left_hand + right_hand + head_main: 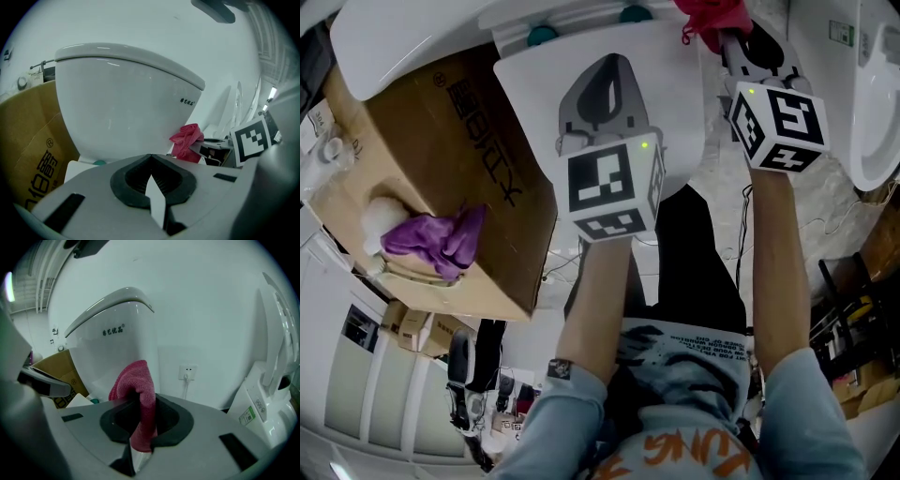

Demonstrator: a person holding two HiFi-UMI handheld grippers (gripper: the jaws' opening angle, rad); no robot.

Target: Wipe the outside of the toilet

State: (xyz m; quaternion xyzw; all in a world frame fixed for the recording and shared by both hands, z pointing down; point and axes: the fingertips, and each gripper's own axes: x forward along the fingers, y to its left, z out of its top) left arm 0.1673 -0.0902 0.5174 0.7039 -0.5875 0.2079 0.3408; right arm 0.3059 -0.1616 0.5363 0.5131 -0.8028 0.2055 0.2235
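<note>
You're clamping right gripper (140, 430) on red cloth (139, 390): soft, light, likely bunching. You're holding it mid-fold, top flopping free. Left gripper (151, 180) is sitting pinched together, empty. Toilet (122, 103) is standing just ahead, looking glazed, slippery.

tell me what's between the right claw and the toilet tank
Only the red cloth, clamped in the right claw and sticking out toward the toilet tank, as the right gripper view shows.

Red cloth (712, 19) and toilet (675, 94) run off the head view's top edge — the tank's print (186, 101) is too small to read.
</note>
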